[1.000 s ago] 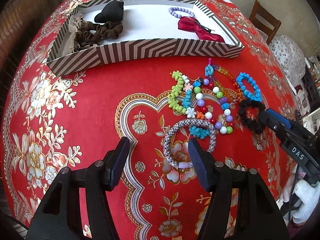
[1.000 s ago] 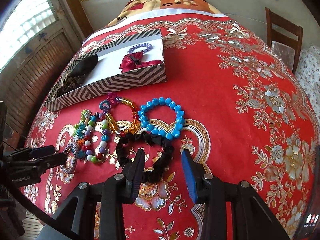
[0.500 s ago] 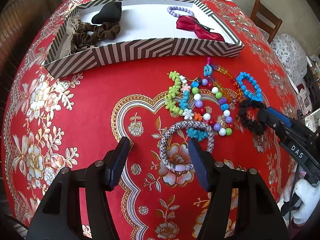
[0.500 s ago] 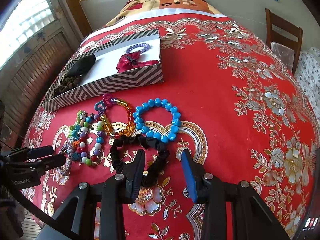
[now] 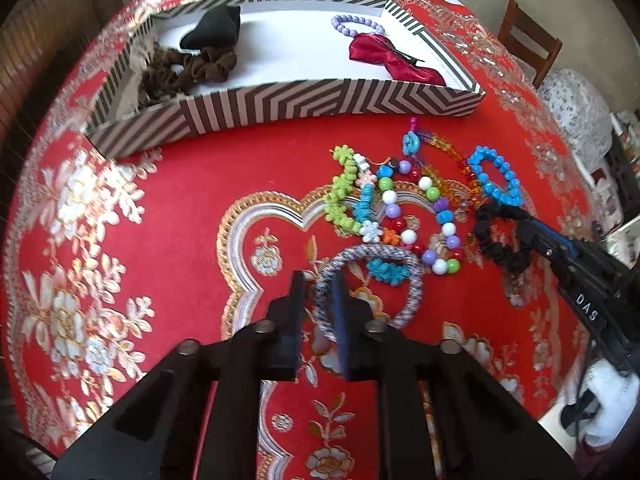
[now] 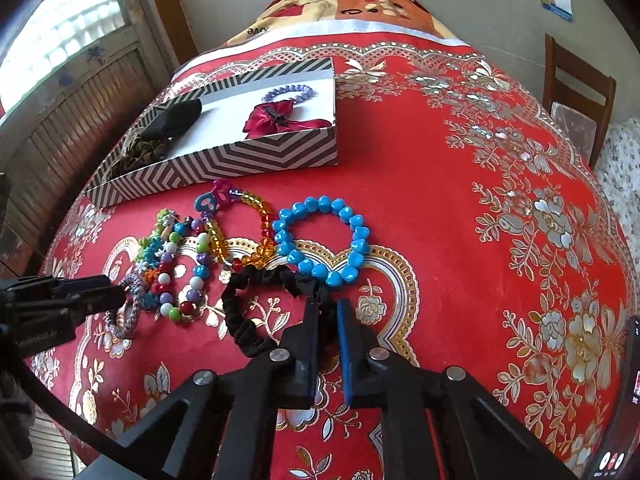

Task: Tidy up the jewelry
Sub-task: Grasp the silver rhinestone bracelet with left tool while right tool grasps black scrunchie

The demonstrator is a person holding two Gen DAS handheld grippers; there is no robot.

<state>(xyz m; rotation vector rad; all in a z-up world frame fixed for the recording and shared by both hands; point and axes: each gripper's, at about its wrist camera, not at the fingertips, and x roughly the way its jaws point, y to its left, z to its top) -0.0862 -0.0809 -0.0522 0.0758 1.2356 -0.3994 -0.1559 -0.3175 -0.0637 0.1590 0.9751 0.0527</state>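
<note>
On the red floral cloth, a grey braided bracelet [image 5: 416, 292] has its left side between the fingers of my left gripper [image 5: 319, 280], whose jaws are closing and pinch the band. My right gripper [image 6: 326, 304] is shut on the right end of a black scrunchie [image 6: 240, 320]. Lying loose between them are a multicoloured bead bracelet [image 5: 416, 216], a green knotted one [image 5: 340, 192], an amber bead string [image 6: 256, 220] and a blue bead bracelet [image 6: 320, 240]. Behind stands a zigzag-striped box [image 5: 280, 108].
The box holds brown scrunchies [image 5: 192, 68], a black cloth piece [image 5: 216, 28], a purple bead bracelet [image 5: 356, 24] and a red bow clip [image 5: 392, 60]. A wooden chair [image 6: 576, 92] stands beyond the table's right edge. Wooden wall panels run along the left.
Both grippers have closed: the left, wide open before, now pinches the grey bracelet's left side; the right has closed on the black scrunchie. Neither hand has shifted.
</note>
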